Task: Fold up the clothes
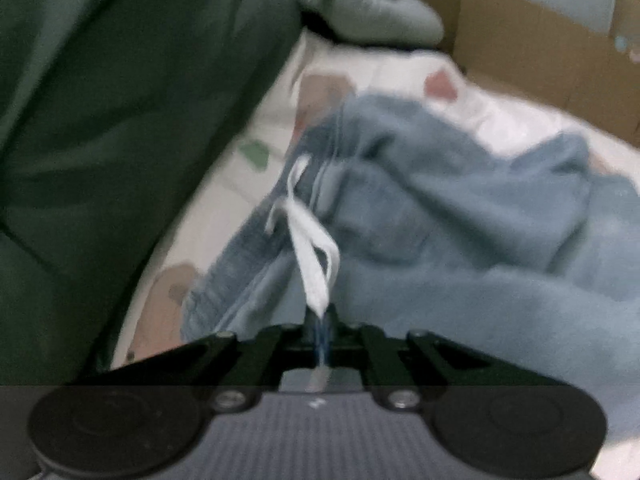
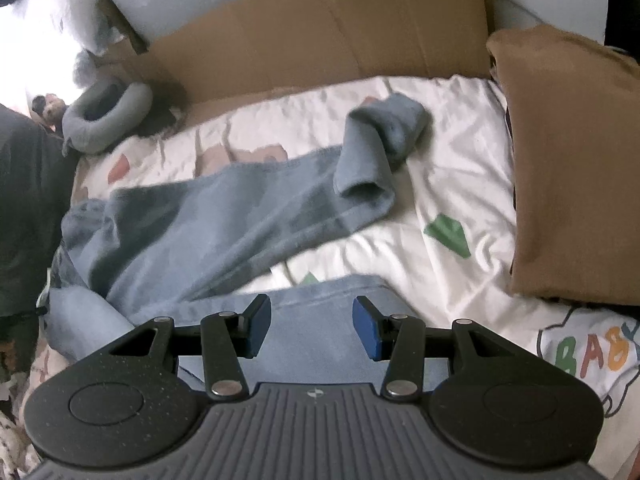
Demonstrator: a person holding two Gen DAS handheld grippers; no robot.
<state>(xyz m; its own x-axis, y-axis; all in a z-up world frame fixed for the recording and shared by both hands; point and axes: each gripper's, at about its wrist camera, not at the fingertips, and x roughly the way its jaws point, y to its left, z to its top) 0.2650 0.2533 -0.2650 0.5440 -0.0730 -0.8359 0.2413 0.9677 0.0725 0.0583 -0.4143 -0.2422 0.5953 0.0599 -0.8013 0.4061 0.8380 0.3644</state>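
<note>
Light blue sweatpants (image 1: 440,220) lie crumpled on a white printed bedsheet (image 1: 224,184). Their white drawstring (image 1: 310,248) runs down from the waistband to my left gripper (image 1: 319,320), which is shut on its end; the picture is blurred. In the right wrist view the sweatpants (image 2: 220,224) stretch across the sheet (image 2: 460,168), one leg doubled back at its cuff (image 2: 384,132). My right gripper (image 2: 312,328) hovers open just over the near blue fabric, and its blue pads (image 2: 256,328) press on nothing.
Flattened cardboard (image 2: 320,32) stands along the far edge of the bed. A brown folded cloth (image 2: 572,168) lies at the right. A grey neck pillow (image 2: 104,120) sits at the back left. Dark green fabric (image 1: 120,120) fills the left of the left wrist view.
</note>
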